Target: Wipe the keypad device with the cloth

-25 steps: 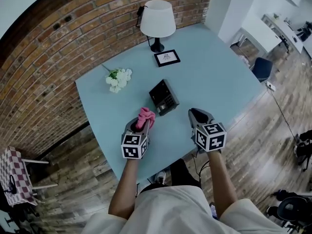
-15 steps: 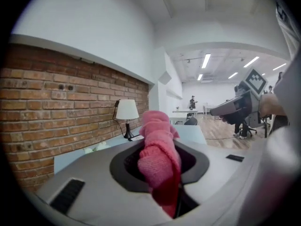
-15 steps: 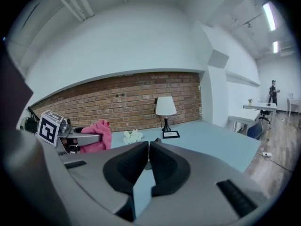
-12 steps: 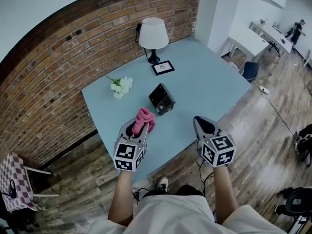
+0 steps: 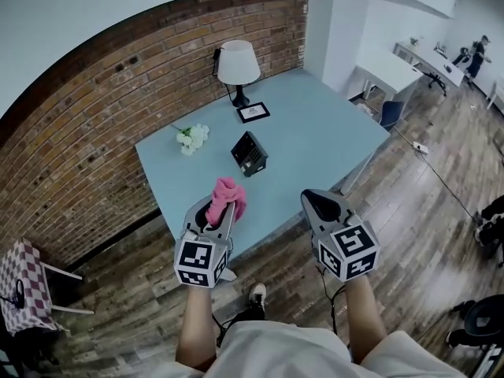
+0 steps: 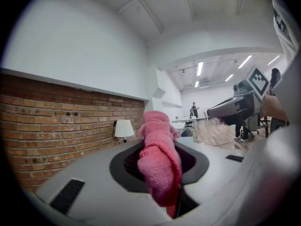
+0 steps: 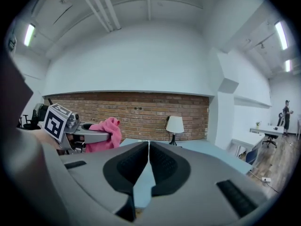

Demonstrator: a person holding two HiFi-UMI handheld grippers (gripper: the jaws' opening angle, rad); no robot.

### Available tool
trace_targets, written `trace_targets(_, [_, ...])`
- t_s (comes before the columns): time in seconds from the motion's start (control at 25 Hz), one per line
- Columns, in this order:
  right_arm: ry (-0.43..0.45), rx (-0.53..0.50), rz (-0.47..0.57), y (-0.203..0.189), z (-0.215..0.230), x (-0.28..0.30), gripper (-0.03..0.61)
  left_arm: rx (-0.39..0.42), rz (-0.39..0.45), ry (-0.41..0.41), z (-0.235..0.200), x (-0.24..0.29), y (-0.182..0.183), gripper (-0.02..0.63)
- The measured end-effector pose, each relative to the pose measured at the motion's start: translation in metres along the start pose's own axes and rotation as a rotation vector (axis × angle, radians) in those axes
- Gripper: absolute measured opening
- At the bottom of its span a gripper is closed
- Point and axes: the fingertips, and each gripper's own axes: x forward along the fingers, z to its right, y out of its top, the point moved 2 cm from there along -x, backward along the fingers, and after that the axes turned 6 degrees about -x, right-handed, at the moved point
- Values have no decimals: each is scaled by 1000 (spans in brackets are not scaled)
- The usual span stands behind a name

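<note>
Pink cloth [image 5: 227,193] pinched in left gripper [image 5: 221,213] fingers, right gripper [image 5: 309,198] fingers together, empty; keypad device [image 5: 248,153] near flowers [image 5: 192,136]

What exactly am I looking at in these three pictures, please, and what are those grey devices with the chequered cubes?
There is no robot here. A person stands at a table with a two-jaw gripper in each hand, and the patterned cubes are parts of those grippers. The wide picture comes from a camera on the person's head, looking steeply down. The other two come from cameras that ride on the grippers and look along their jaws.

On the blue table are a dark keypad device, a white lamp, a small framed card and a bunch of white flowers.

The left gripper is shut on a pink cloth, nearer the person than the keypad device and not touching it. The right gripper has its jaws together and holds nothing.
</note>
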Motion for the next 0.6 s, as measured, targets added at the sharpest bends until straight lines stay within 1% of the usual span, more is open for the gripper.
trace_targets(0.16, [3,9,20,-3,-8,-47,18,7,31,17,38,-38,11,133])
trace_targets(0.32, [18,26,-7,-12,-21,-87,18,27,32,47,69,-75,14,129])
trace_targets(0.48, [38,3,-10,-13,-37,-121,16,27,33,54,97,-107,15,129])
trace_targets(0.6, [50,-13,5,-9,-46,-145,17,40,50,59,117,-128,19,129])
